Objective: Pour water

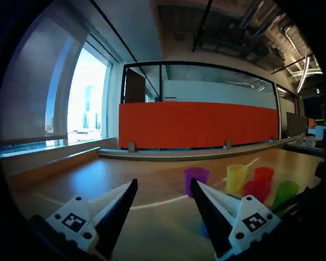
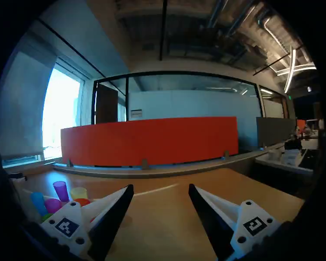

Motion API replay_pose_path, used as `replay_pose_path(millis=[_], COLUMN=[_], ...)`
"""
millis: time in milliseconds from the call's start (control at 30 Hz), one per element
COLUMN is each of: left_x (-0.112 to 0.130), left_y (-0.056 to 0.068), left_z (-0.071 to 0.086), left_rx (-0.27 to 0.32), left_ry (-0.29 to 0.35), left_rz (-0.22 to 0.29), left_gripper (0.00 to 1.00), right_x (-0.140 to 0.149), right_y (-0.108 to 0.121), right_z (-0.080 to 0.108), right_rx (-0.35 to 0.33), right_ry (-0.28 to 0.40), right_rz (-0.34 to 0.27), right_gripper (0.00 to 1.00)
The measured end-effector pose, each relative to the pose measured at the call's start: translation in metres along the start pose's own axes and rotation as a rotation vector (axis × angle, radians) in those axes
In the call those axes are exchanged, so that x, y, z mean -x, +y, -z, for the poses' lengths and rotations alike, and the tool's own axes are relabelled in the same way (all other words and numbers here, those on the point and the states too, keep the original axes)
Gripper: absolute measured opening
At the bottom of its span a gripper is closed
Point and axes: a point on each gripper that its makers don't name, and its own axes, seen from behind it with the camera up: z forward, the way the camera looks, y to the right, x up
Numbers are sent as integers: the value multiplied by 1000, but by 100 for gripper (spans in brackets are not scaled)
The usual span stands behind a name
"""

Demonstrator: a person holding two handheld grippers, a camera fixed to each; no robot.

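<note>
Grippers (image 1: 163, 180) (image 2: 161, 186) hover level, jaws spread, over table (image 1: 158, 217).

I hold my left gripper (image 1: 163, 182) level and pointing straight ahead, its two white, black-edged fingers (image 1: 113, 213) spread wide apart. My right gripper (image 2: 161, 188) is in the same pose: level, facing forward, its fingers (image 2: 211, 217) parted wide. Each finger carries a square black-and-white marker (image 1: 74, 222) near its base.
</note>
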Motion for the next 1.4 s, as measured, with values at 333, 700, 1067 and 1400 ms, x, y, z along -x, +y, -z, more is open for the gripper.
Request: replay_pose_path(millis=[333,700,1067,1400], left_x=[1,1,1,1], left_y=[0,0,0,1], left_z=[-1,-1,-1,-1], left_rx=[2,2,2,2], left_ry=[-3,-4,-4,-3], left_rz=[-1,-2,-2,-1], left_gripper=[90,90,90,90], right_x=[-3,-14,-4,18], right_y=[3,7,4,6], right_z=[4,5,-1,-8], right_rx=[2,12,18,10], right_ry=[0,29,44,44], right_rz=[10,96,121,84], right_gripper=[98,98,98,99])
